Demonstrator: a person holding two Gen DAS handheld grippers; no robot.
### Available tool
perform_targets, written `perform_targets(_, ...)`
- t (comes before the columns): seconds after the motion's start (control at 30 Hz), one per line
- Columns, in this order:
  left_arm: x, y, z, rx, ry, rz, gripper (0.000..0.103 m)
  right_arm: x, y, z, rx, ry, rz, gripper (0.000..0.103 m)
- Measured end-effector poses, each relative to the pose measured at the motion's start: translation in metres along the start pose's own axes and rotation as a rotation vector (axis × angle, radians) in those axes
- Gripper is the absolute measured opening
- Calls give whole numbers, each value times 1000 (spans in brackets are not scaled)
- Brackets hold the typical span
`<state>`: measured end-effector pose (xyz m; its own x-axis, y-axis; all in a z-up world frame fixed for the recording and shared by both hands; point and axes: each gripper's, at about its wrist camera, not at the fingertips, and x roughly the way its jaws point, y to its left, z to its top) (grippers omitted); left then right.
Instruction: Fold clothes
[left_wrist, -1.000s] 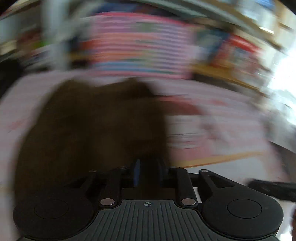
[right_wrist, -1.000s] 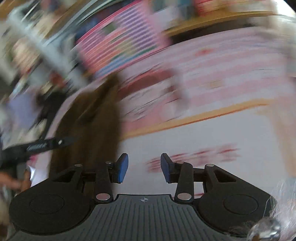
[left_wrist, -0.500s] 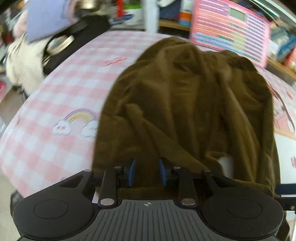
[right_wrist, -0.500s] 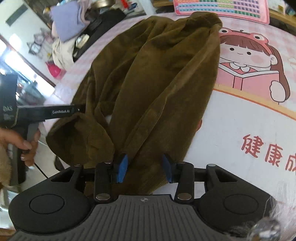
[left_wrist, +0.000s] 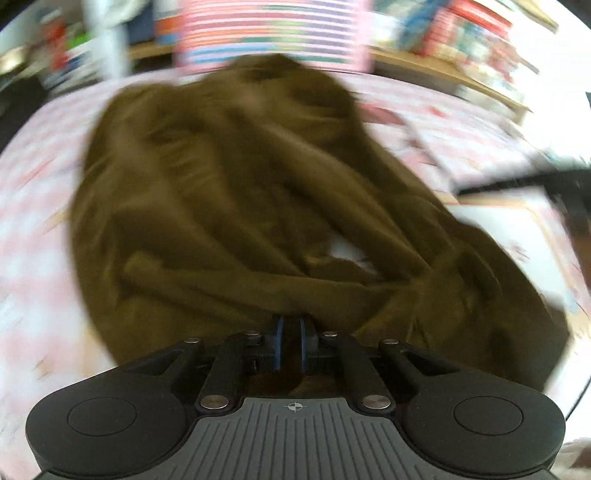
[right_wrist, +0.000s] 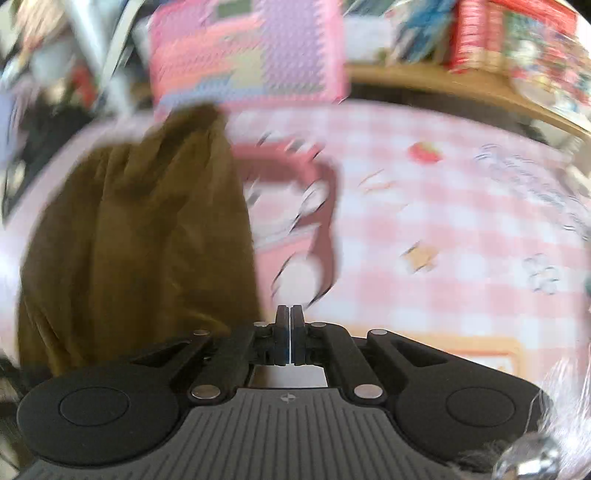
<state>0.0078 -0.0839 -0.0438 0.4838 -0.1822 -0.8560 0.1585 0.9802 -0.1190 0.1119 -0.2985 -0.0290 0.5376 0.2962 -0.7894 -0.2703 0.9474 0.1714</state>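
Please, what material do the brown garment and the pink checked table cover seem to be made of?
The brown garment looks like soft, matte woven cloth, perhaps cotton or fine corduroy: it falls in thick, limp folds without shine. Blur hides the weave. The table cover looks like smooth printed plastic or coated cloth: it lies flat, with cartoon prints and a faint sheen, but this is uncertain.

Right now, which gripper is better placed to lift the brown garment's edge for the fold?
Left. The left gripper sits closed right at the brown garment. The right gripper is shut over the checked tablecloth, beside the garment, apparently holding nothing.
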Motion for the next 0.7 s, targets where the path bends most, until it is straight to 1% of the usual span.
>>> perform_targets(0.07,11,-28,12,64,13,-75,7,-16,-8,5,20,-56,-9,3)
perform_targets(0.13,22,-52,24,113,26,-147,7,-33,-13,4,37,-96,-19,7)
perform_targets(0.2,35,-76,36,167,28,-212,7,-50,-18,-5,67,-126,-25,21)
perform_targets(0.27,48,-98,48,213,32,-277,8,-65,-26,-15,98,-153,-37,23)
perform_targets(0.3,53,-107,53,232,26,-293,9,-72,-30,-20,120,-160,-50,23)
perform_targets(0.33,59,-117,57,251,20,-310,12,-78,-34,-25,141,-167,-63,24)
perform_targets(0.37,61,-122,61,264,18,-319,13,-81,-37,-30,166,-167,-72,24)
perform_targets(0.47,60,-126,67,285,16,-331,15,-89,-51,-50,246,-153,-93,24)
perform_targets(0.5,56,-123,68,285,10,-341,19,-91,-55,-57,269,-146,-97,24)
perform_targets(0.53,49,-116,69,282,0,-348,23,-90,-56,-63,284,-132,-94,24)
perform_targets(0.6,33,-99,69,265,-26,-349,25,-89,-56,-75,315,-105,-89,24)
perform_targets(0.67,18,-70,73,213,-62,-310,28,-85,-50,-83,322,-78,-76,24)
perform_targets(0.7,11,-54,76,178,-87,-275,33,-83,-47,-88,326,-65,-70,24)
